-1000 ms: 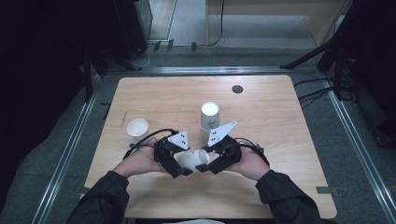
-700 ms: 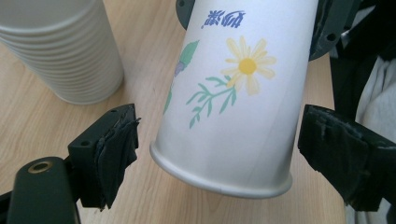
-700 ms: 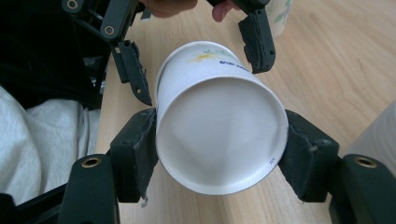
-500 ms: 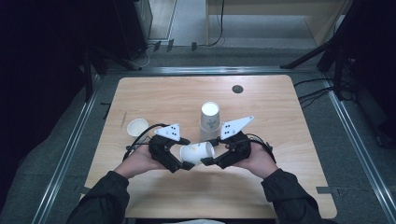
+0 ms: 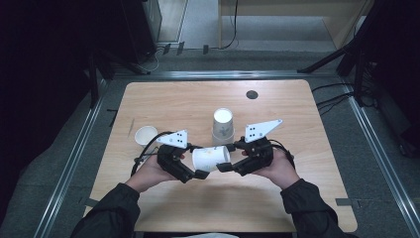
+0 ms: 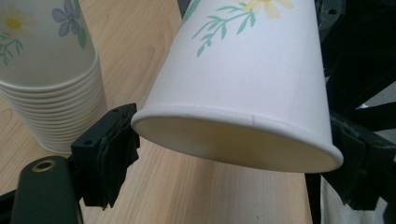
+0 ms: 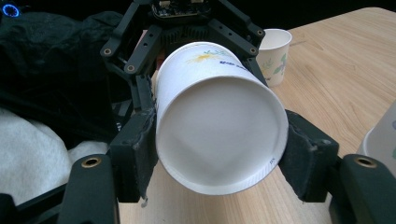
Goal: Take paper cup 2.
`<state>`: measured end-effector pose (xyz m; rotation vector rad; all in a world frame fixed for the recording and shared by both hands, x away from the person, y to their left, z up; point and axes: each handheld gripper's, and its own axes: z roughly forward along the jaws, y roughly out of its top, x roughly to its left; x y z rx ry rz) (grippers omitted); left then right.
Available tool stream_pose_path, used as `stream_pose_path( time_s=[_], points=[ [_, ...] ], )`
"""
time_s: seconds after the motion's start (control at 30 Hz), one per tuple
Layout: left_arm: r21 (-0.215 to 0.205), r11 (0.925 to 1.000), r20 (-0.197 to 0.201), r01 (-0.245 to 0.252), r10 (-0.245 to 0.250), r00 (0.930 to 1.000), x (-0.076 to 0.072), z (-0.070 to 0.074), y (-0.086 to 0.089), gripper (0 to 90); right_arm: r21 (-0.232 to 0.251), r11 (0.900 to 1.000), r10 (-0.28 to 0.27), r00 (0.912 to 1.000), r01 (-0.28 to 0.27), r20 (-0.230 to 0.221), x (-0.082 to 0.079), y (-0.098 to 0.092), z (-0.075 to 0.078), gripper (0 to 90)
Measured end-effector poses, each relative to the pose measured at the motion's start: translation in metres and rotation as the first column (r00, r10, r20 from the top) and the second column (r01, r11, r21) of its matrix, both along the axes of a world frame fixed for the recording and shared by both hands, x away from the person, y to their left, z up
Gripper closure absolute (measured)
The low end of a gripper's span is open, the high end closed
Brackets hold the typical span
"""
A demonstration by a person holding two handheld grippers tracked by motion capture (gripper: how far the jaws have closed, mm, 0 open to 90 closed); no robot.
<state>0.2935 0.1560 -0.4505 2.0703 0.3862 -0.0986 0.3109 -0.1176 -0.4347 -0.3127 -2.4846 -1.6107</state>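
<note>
1. While the flowered paper cup lies on its side above the table's near middle, the right gripper clamps its base; the left gripper has just been closing, its pads meeting the rim.
2. Judged mid-handover: one lone cup already stands at left, and setting this one down is left.
3. Count: one held cup, one lone cup, one upturned cup stack just beyond, two grippers.
</note>
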Motion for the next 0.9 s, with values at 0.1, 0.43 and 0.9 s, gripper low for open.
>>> stream_pose_path(
  time_s=[0.1,0.43,0.9],
  points=[
    [-0.03,0.9995,0.004,0.008,-0.008,1.0,0.0,0.002,0.003,19.5,0.008,1.0,0.005,1.0,-0.005,-0.001,0.0,0.001,-0.001,34.6],
    [-0.006,0.9998,0.03,0.021,-0.021,0.9993,-0.003,0.003,0.003,23.8,-0.008,1.0,0.012,0.9999,-0.012,-0.005,-0.001,0.001,0.0,34.6],
    [0.154,0.988,0.066,-0.014,0.004,0.9978,-0.005,0.017,0.013,23.6,-0.15,0.989,0.014,0.9996,-0.011,0.023,-0.003,0.01,-0.014,23.8]
  ],
)
